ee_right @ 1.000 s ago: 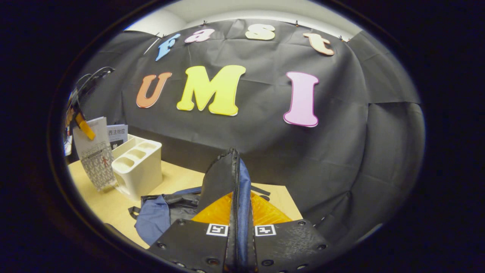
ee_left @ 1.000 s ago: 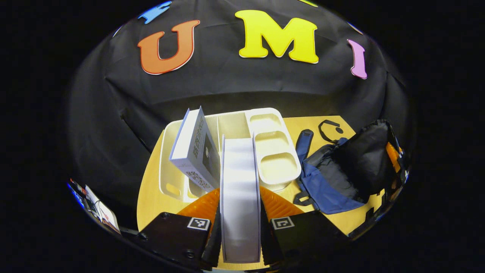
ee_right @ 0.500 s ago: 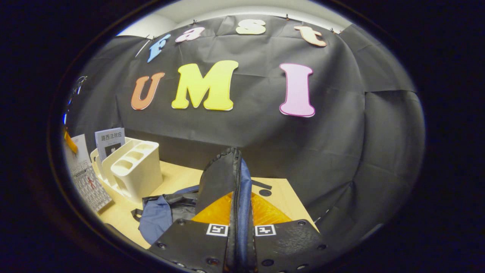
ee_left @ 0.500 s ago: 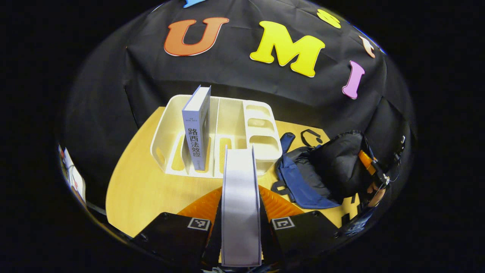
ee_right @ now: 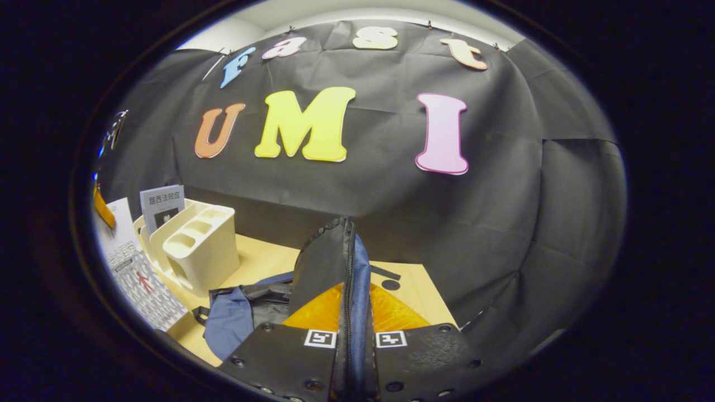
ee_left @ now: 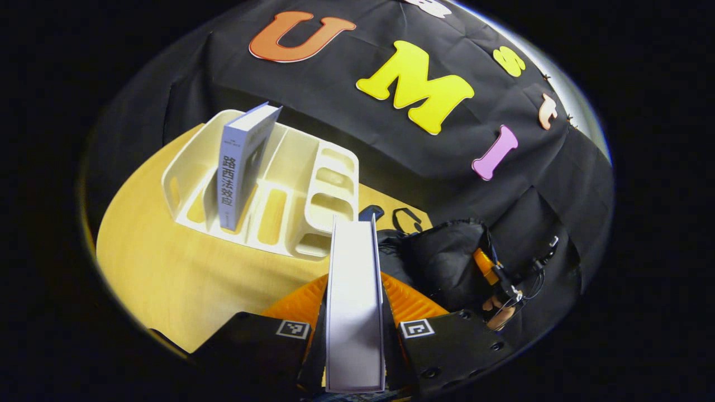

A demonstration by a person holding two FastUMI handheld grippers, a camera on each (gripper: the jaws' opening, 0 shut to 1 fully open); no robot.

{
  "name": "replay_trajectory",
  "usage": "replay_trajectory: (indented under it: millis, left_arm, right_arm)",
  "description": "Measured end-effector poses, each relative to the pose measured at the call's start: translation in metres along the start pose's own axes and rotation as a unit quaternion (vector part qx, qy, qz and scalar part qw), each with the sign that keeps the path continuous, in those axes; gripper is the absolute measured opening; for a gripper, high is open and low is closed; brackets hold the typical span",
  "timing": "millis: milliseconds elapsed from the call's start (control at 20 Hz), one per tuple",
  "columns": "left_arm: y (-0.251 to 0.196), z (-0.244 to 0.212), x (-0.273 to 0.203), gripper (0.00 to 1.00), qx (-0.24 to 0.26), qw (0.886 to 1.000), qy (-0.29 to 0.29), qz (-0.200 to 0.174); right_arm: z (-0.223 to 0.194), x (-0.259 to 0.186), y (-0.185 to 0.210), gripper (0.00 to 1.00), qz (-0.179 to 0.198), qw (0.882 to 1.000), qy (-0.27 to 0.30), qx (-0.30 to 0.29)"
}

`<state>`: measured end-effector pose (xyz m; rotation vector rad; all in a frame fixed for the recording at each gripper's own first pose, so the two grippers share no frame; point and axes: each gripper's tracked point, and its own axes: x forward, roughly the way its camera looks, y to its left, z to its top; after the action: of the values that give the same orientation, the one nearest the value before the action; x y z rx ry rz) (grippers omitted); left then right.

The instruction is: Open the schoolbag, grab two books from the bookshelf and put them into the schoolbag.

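Between the fingers of the left gripper (ee_left: 354, 312), a white book (ee_left: 354, 301) is pinched edge-on, both fingers pressed against its covers, clear of the shelf. Over the last second this book has swung away from the cream bookshelf (ee_left: 184, 162) and now points toward the schoolbag (ee_left: 447, 262), which lies on the wooden table (ee_left: 162, 273) just beside the shelf. The right gripper (ee_right: 349, 312) stays closed on the bag's zipped edge (ee_right: 335, 262), both fingers pressing it and holding it raised, so the bag's mouth is probably held open for loading. Judged from this, the first book is in transit and insertion comes next; the second has yet to be fetched. Count: two books, one carried and one grey-blue book (ee_left: 240, 162) standing tilted in a shelf slot; one bookshelf with several slots and three small side compartments; one schoolbag, black and blue; two grippers. The right gripper view shows the carried book (ee_right: 142, 279) at the left margin
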<state>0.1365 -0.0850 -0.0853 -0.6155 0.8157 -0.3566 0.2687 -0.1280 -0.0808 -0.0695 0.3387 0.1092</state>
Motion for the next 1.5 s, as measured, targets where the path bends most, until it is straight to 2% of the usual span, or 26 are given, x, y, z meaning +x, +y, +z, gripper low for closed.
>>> replay_trajectory:
  millis: [200, 400, 550, 700, 750, 800, 850, 900, 950, 1000, 1050, 1100, 1250, 1300, 1400, 1500]
  left_arm:
    - [-0.029, -0.006, 0.040, 0.45, -0.068, 0.996, -0.012, -0.062]
    - [-0.041, -0.004, 0.079, 0.45, -0.153, 0.983, -0.049, -0.088]
    - [-0.056, -0.015, 0.106, 0.45, -0.189, 0.975, -0.041, -0.112]
    - [-0.066, -0.022, 0.134, 0.45, -0.206, 0.971, -0.048, -0.110]
    - [-0.070, -0.025, 0.145, 0.45, -0.205, 0.972, -0.050, -0.104]
    - [-0.072, -0.028, 0.157, 0.50, -0.209, 0.972, -0.052, -0.098]
    - [-0.077, -0.029, 0.170, 0.50, -0.215, 0.971, -0.049, -0.095]
    - [-0.084, -0.033, 0.182, 0.45, -0.221, 0.970, -0.040, -0.096]
    - [-0.090, -0.036, 0.194, 0.45, -0.228, 0.968, -0.031, -0.098]
    - [-0.095, -0.038, 0.205, 0.50, -0.235, 0.967, -0.026, -0.099]
    - [-0.099, -0.041, 0.216, 0.45, -0.238, 0.966, -0.024, -0.097]
    - [-0.104, -0.041, 0.226, 0.45, -0.240, 0.966, -0.027, -0.096]
    - [-0.117, -0.049, 0.252, 0.45, -0.222, 0.969, -0.047, -0.097]
    - [-0.125, -0.056, 0.257, 0.45, -0.206, 0.972, -0.048, -0.099]
    - [-0.130, -0.078, 0.273, 0.45, -0.149, 0.985, -0.049, -0.078]
    - [-0.133, -0.087, 0.278, 0.45, -0.116, 0.989, -0.058, -0.075]
  right_arm:
    - [0.011, -0.001, -0.007, 0.11, 0.004, 1.000, -0.009, -0.004]
    - [0.024, 0.000, -0.014, 0.11, 0.002, 1.000, -0.015, -0.009]
    - [0.036, -0.002, -0.015, 0.11, 0.006, 1.000, -0.027, -0.014]
    - [0.042, -0.005, -0.009, 0.11, 0.015, 0.999, -0.033, -0.008]
    - [0.043, -0.007, -0.007, 0.14, 0.017, 0.999, -0.036, -0.005]
    - [0.045, -0.008, -0.006, 0.11, 0.021, 0.999, -0.037, -0.003]
    - [0.045, -0.009, -0.004, 0.11, 0.023, 0.999, -0.039, -0.001]
    - [0.048, -0.010, -0.004, 0.11, 0.024, 0.999, -0.041, -0.001]
    - [0.049, -0.010, -0.005, 0.11, 0.023, 0.999, -0.042, -0.002]
    - [0.051, -0.010, -0.005, 0.11, 0.023, 0.999, -0.042, -0.003]
    - [0.051, -0.009, -0.004, 0.11, 0.025, 0.999, -0.041, -0.002]
    - [0.051, -0.009, -0.004, 0.14, 0.026, 0.999, -0.040, -0.001]
    - [0.052, -0.013, -0.001, 0.11, 0.032, 0.999, -0.043, 0.005]
    - [0.052, -0.013, 0.000, 0.14, 0.032, 0.999, -0.043, 0.003]
    - [0.055, -0.018, -0.001, 0.11, 0.033, 0.998, -0.049, 0.007]
    - [0.056, -0.023, 0.001, 0.11, 0.039, 0.997, -0.056, 0.020]
